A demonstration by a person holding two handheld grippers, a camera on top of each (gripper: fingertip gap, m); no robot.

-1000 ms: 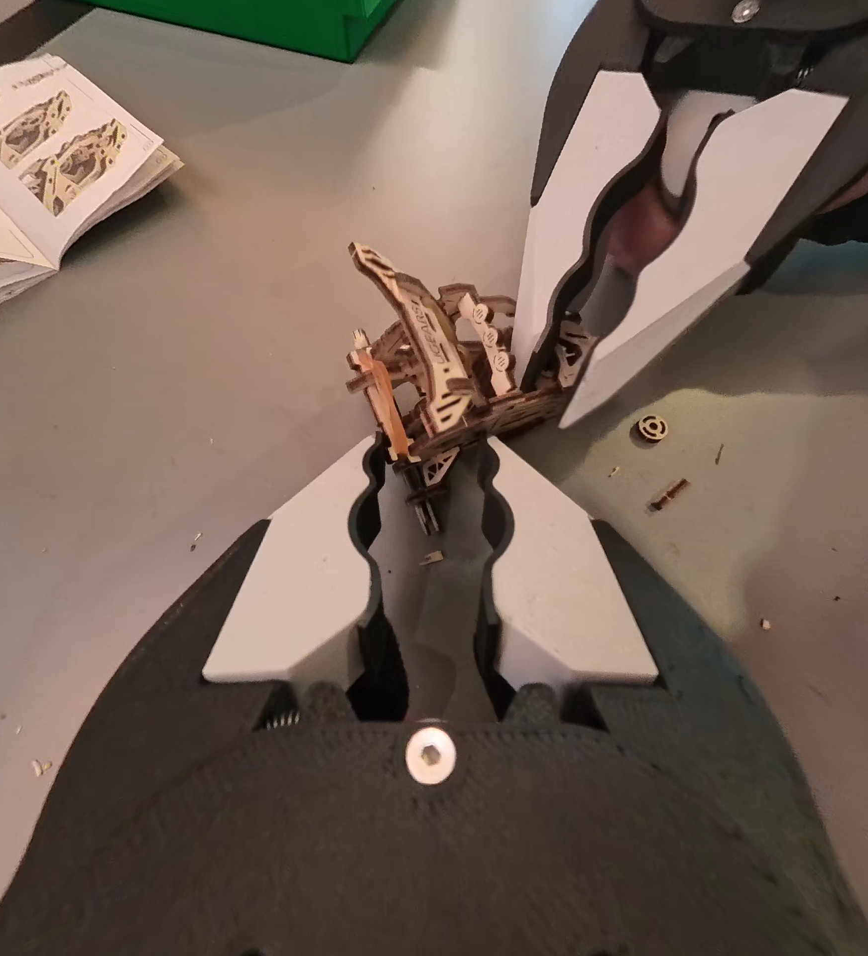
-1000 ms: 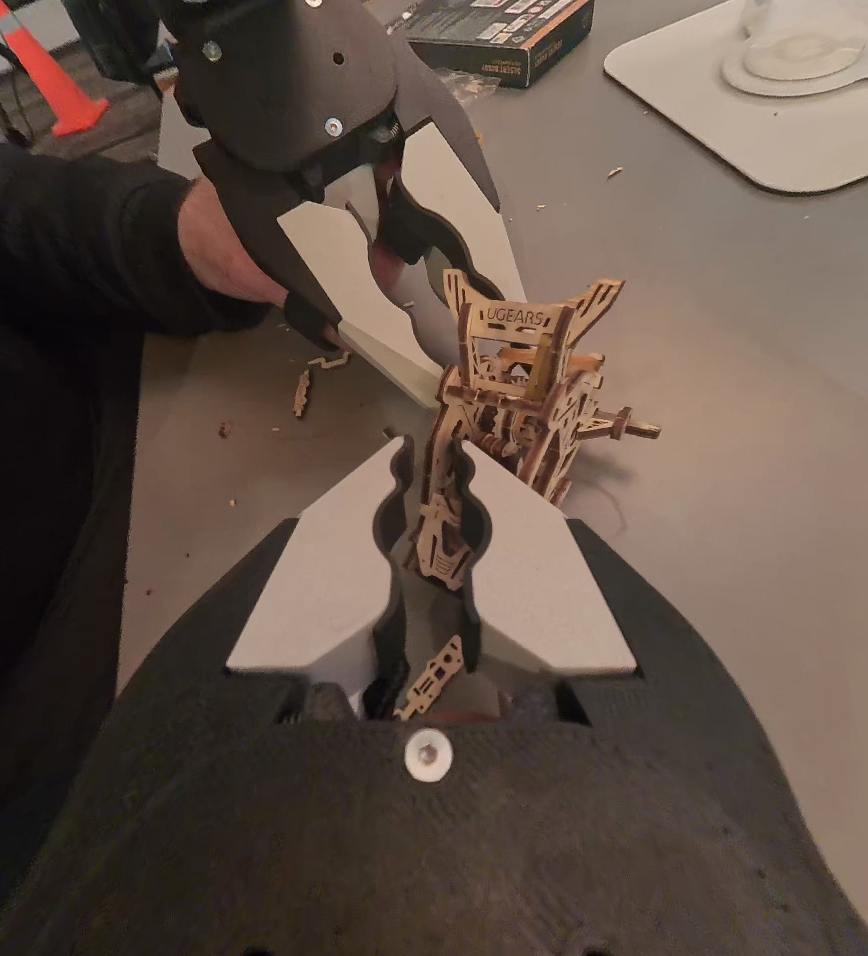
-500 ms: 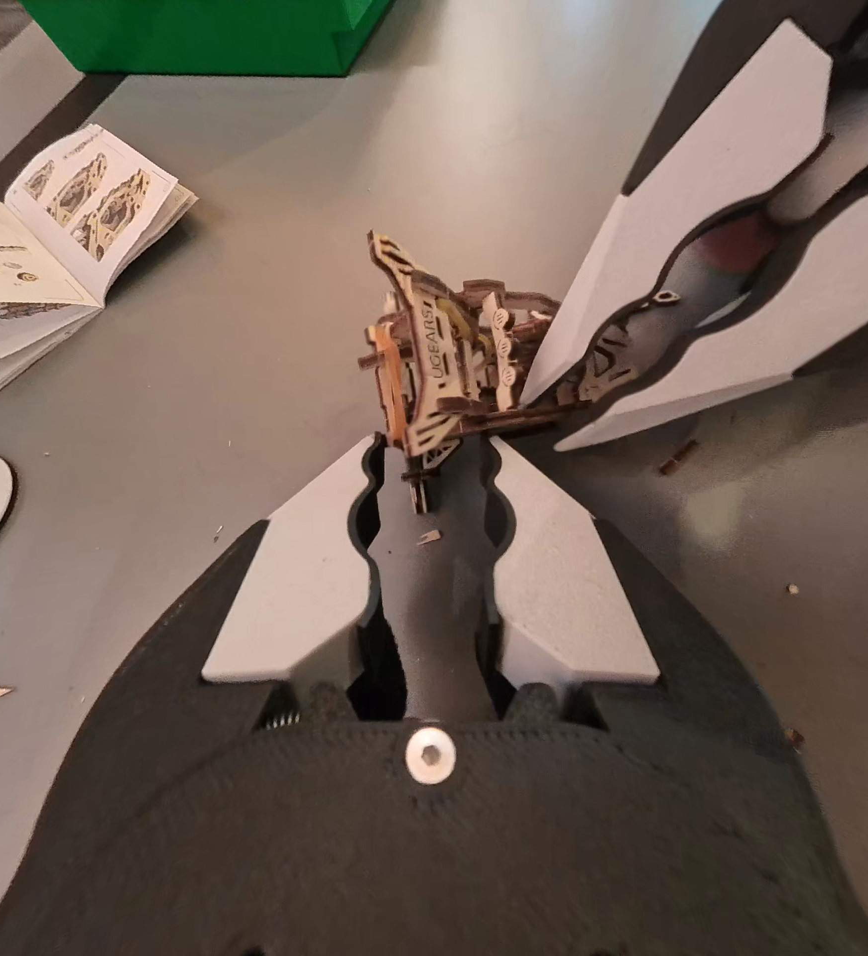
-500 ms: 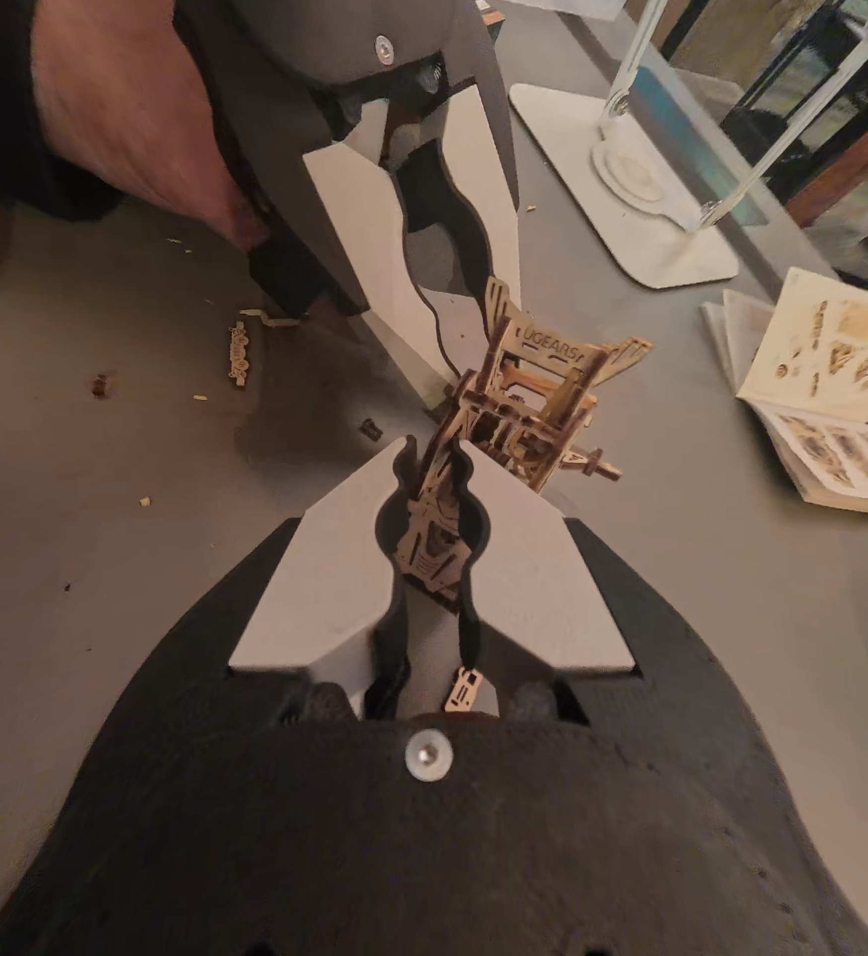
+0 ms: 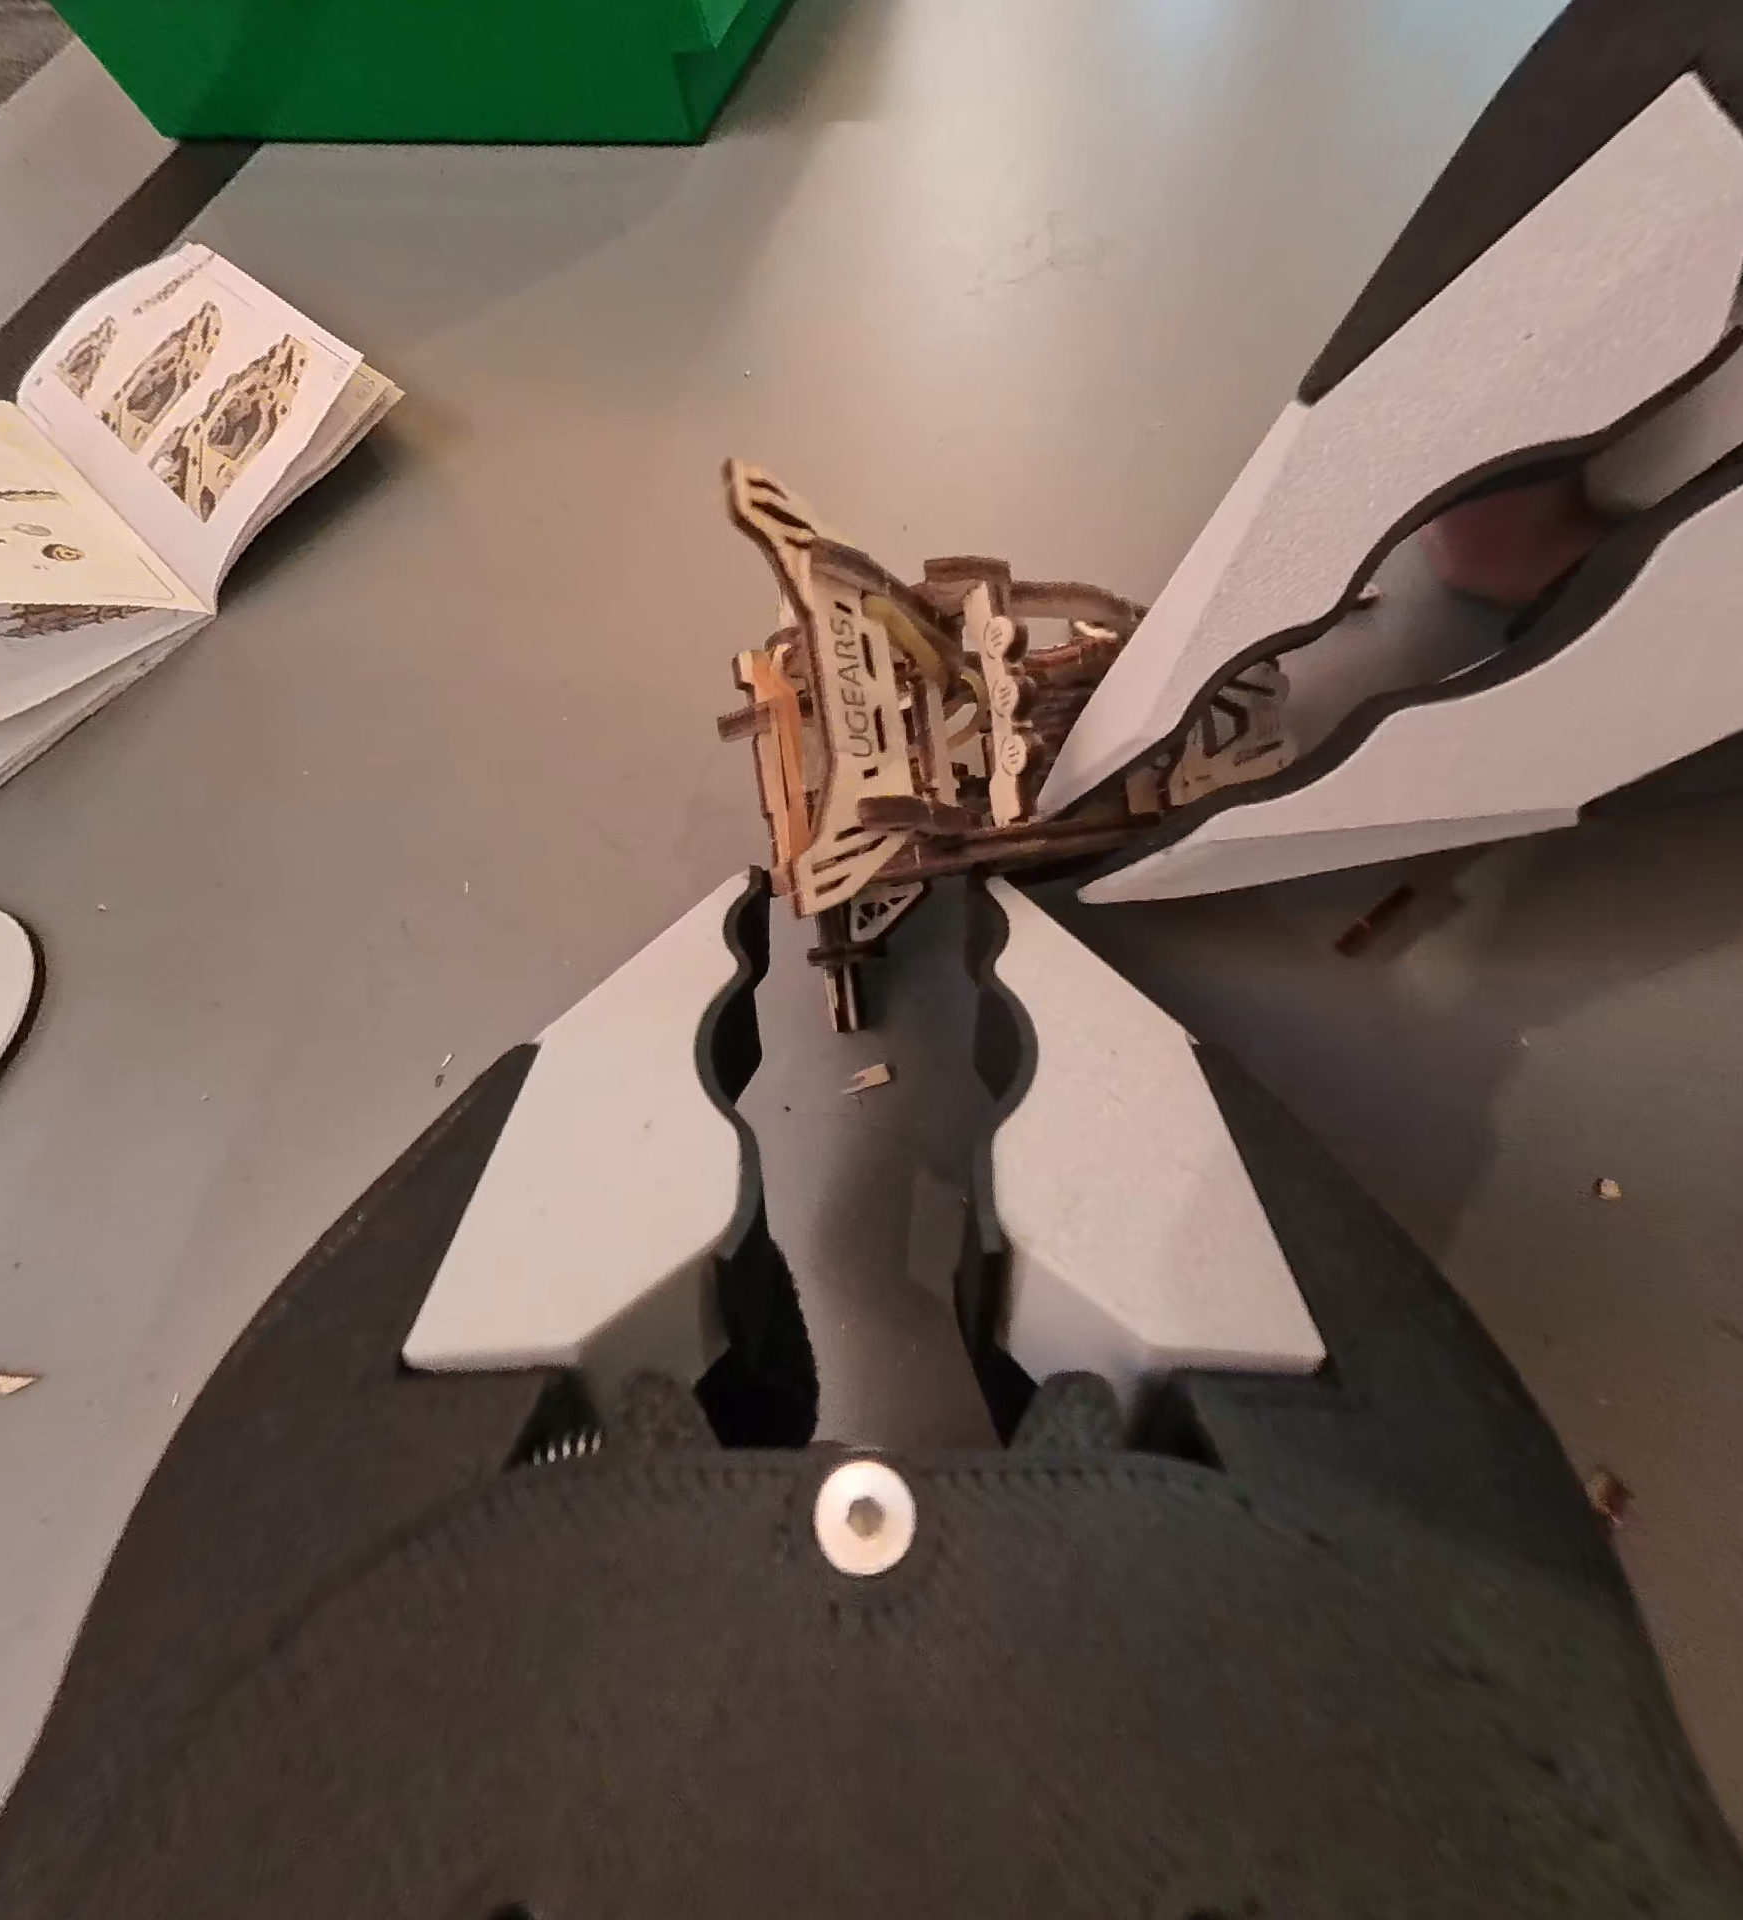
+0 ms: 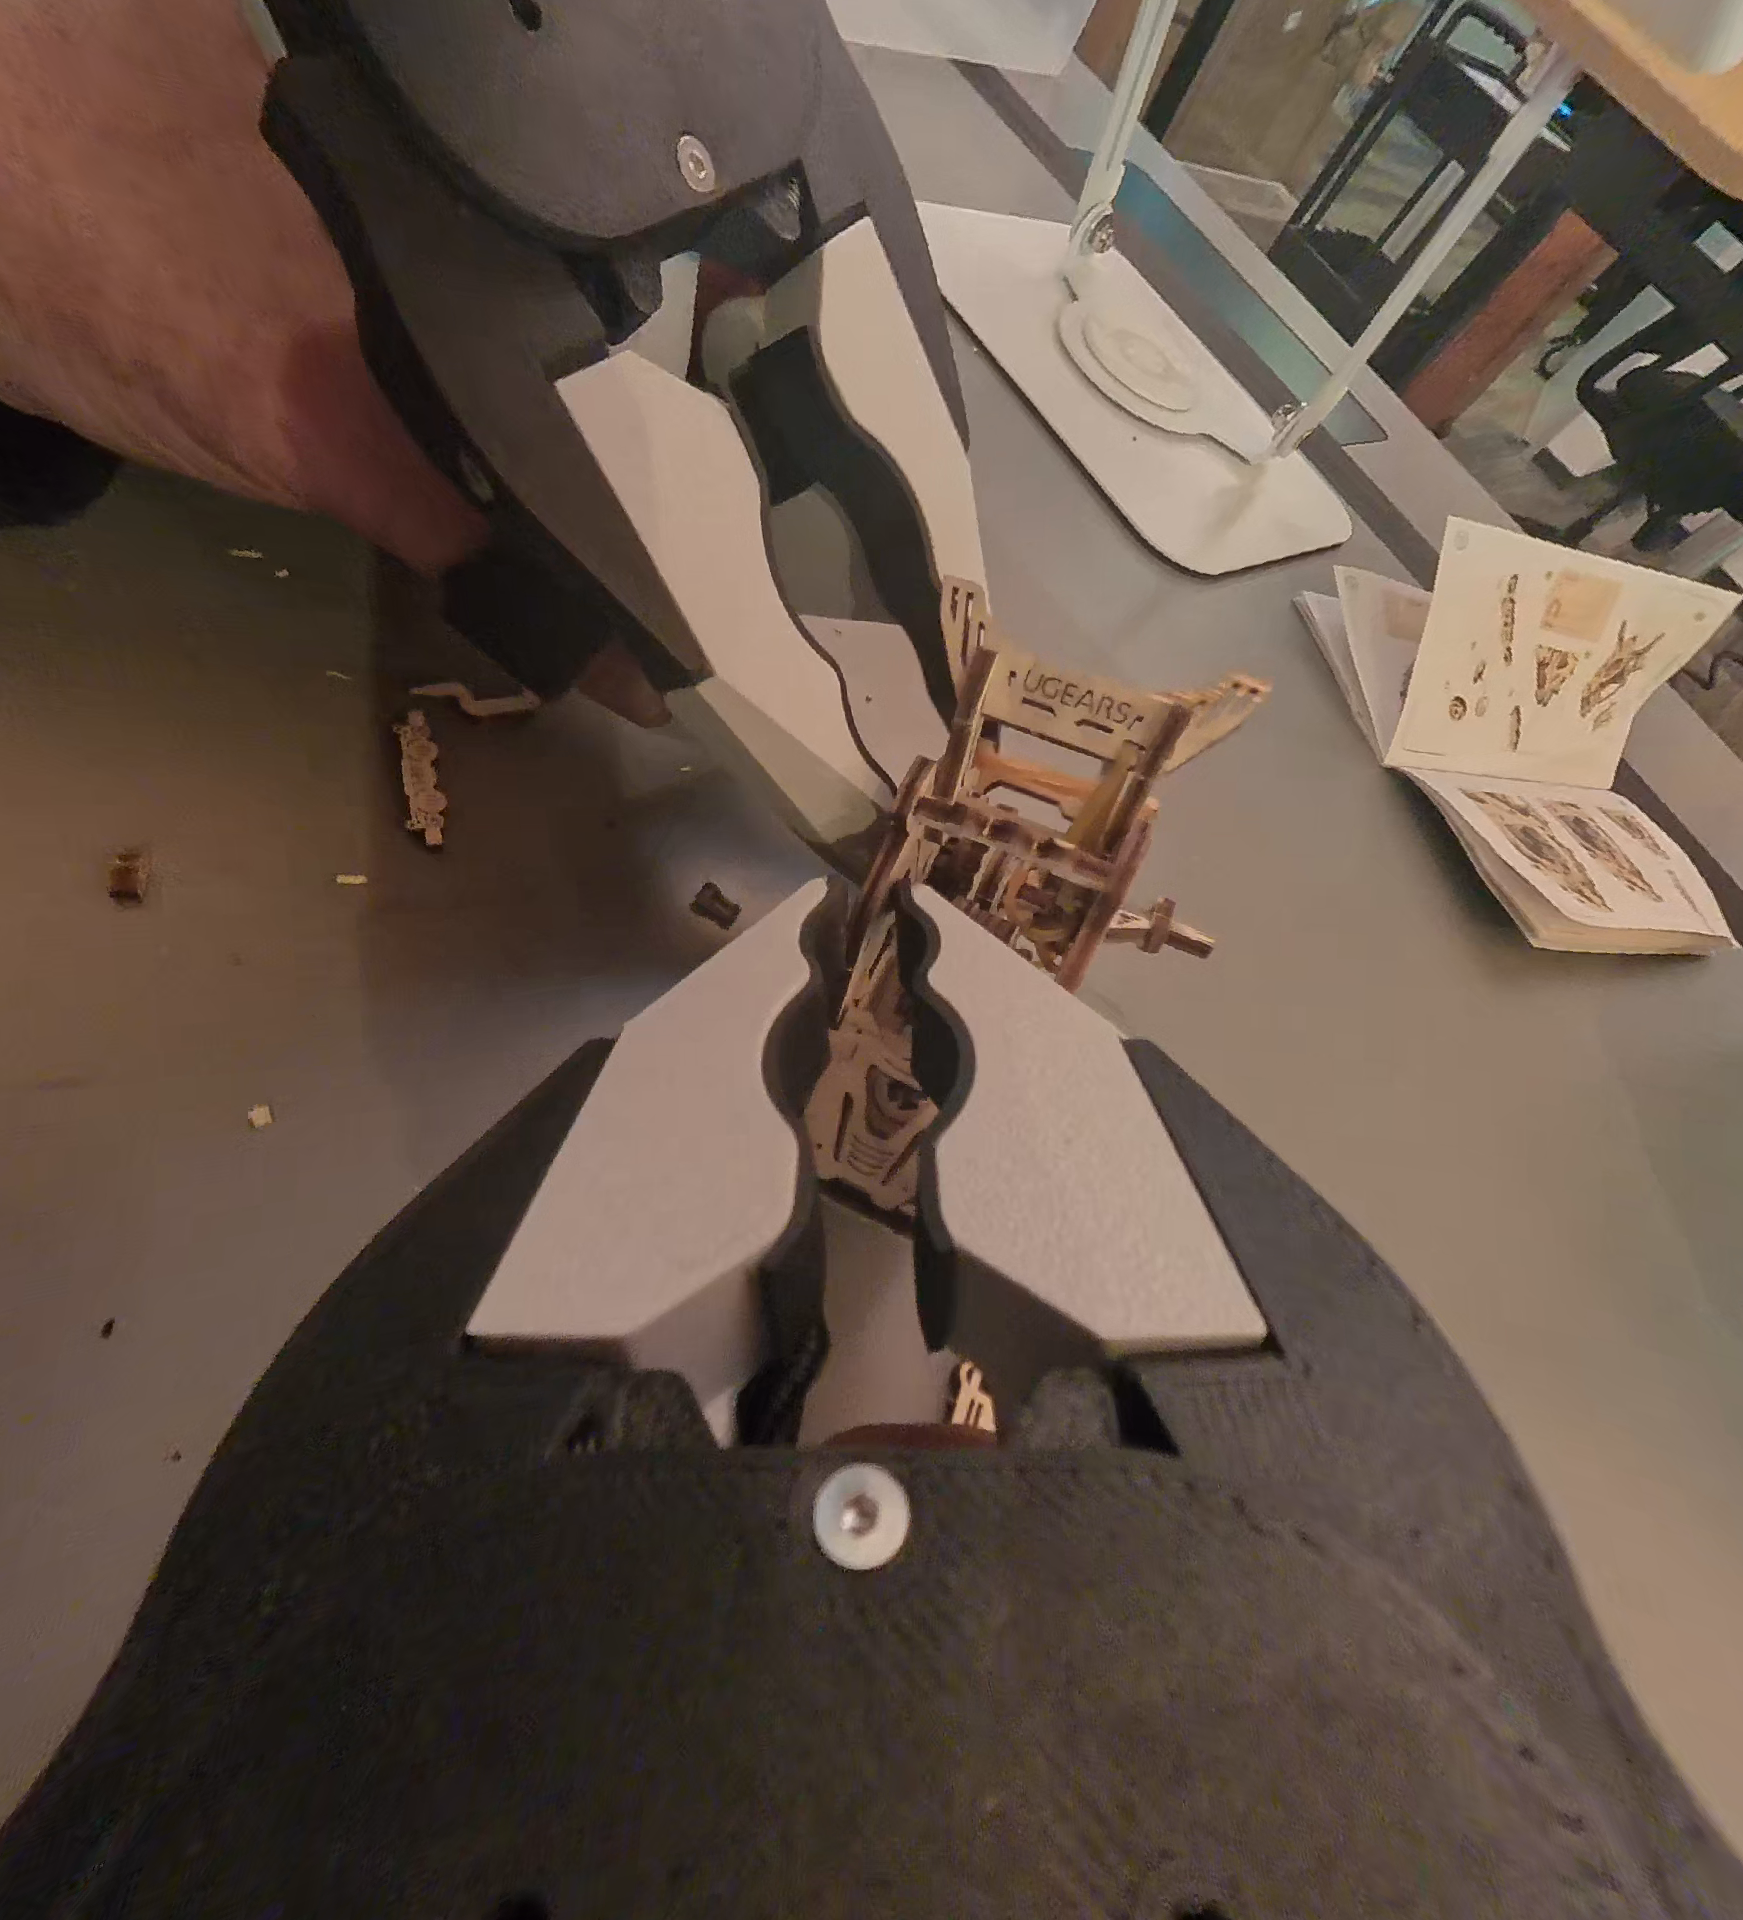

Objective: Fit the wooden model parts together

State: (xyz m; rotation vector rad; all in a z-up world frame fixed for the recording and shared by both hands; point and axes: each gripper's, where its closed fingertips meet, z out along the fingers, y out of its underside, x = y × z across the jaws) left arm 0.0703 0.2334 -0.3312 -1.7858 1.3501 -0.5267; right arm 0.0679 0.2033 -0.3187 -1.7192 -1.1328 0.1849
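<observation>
- Left wrist view: the left tongs [image 5: 867,914] stand well apart and hold nothing. Their tips sit on either side of the low front end of the wooden model [image 5: 908,717], where a thin axle peg [image 5: 843,987] sticks out between them.
- The model stands tilted on the grey table [image 5: 493,644]. The right tongs [image 5: 1106,831] come in from the right and are closed on its far flat side piece.
- An open instruction booklet [image 5: 108,499] lies well to the left, a green box [image 5: 410,62] sits at the far edge, and a loose wooden chip [image 5: 872,1078] lies between the left fingers.
- Right wrist view: the right tongs [image 6: 872,914] are nearly closed, pinching a flat patterned panel of the model [image 6: 1043,831]. The left tongs [image 6: 872,821], held by a hand [image 6: 140,301], stay parted just behind it.
- Small wooden parts [image 6: 420,774] are scattered on the table to the left, and a white stand base [image 6: 1189,416] is beyond.
- Risk, as I judge it: the thin plywood is held by one panel only, so squeezing or twisting could snap it or pop a joint.
- If the left tongs close on the peg off-centre, it may bend or break, or the model may swivel out of the right tongs' hold.
</observation>
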